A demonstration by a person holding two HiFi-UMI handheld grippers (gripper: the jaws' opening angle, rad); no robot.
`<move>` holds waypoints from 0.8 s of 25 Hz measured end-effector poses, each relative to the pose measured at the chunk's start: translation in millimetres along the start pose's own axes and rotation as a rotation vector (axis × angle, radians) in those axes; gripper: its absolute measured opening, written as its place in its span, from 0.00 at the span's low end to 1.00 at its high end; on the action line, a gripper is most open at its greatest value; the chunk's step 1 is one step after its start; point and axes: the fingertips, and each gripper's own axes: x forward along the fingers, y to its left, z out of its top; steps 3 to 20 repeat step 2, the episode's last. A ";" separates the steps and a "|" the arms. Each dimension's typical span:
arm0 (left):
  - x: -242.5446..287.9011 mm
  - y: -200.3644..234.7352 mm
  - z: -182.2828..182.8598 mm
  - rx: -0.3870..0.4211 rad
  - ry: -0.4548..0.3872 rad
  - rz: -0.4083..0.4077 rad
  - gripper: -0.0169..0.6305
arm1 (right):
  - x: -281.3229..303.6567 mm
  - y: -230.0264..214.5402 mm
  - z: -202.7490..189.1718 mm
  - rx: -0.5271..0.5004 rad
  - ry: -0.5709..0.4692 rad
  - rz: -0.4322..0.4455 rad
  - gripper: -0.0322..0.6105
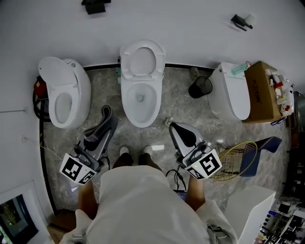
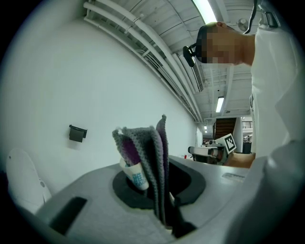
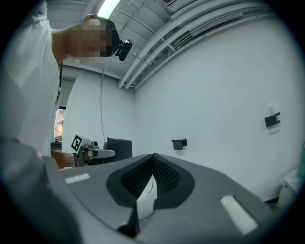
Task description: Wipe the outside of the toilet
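Left gripper [image 1: 107, 125] is clamped on a grey knitted cloth [image 1: 106, 113], which sticks up past the jaw tips. Right gripper [image 1: 170, 124] has its jaws together with nothing in them. Both sit just in front of the middle white ceramic toilet [image 1: 140, 102], lid up, not touching it. 2 other white toilets, left [image 1: 64, 93] and right [image 1: 231, 93], flank it on the grey marbled floor [image 1: 101, 90].

- Bright, even light everywhere; long ceiling lamps [image 2: 207, 10] glow overhead.
- Gripper views bend round, with dark corners.
- Close parts look blurry.
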 end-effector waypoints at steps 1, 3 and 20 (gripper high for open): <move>-0.4 2.0 0.7 0.000 -0.001 0.004 0.09 | 0.8 -0.2 -0.4 0.001 0.001 0.000 0.04; -0.7 4.0 1.4 0.001 -0.002 0.008 0.09 | 1.6 -0.4 -0.8 0.002 0.002 0.000 0.04; -0.7 4.0 1.4 0.001 -0.002 0.008 0.09 | 1.6 -0.4 -0.8 0.002 0.002 0.000 0.04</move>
